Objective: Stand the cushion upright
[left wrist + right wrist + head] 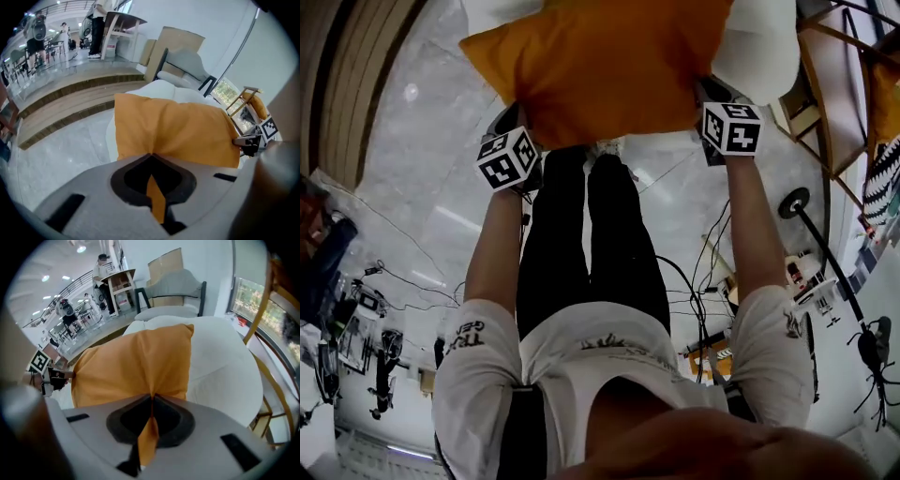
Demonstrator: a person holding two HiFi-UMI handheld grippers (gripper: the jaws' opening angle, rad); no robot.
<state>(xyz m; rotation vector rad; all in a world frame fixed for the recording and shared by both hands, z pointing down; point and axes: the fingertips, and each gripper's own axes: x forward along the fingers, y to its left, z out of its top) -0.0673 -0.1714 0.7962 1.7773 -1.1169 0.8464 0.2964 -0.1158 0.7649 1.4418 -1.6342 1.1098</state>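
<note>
Glossy grey floor point(422, 187) below, white seat point(225, 362) behind, orange cushion point(600, 66) at top centre of head view, pinched at lower-left edge by left tongs point(152, 157), lower-right edge by right tongs point(151, 399), both clamped tight on fabric.

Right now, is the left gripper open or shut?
Shut. In the left gripper view, the left gripper has its jaws pressed together on a fold of the orange cushion.
</note>
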